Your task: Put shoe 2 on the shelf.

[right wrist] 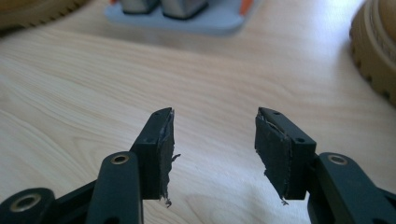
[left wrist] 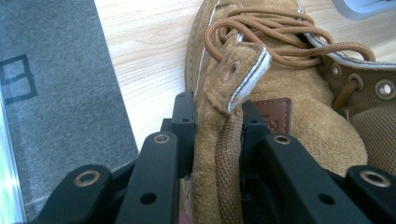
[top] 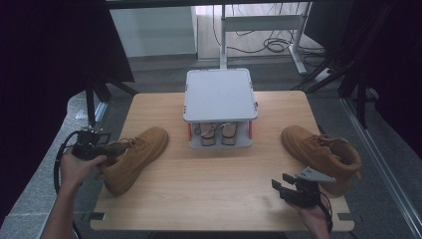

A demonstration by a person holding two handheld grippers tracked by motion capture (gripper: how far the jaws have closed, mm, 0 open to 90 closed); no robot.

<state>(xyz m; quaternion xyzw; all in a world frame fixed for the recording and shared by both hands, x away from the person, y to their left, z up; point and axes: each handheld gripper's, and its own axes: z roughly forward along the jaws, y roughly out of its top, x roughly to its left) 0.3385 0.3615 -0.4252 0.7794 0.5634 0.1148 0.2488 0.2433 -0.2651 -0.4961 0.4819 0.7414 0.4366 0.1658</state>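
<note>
clearly the left gripper pinches the collar of the left boot, which lies left of the grey rack on the table. soft suede may slip out when lifted. right gripper hangs spread and empty near the right boot.
</note>
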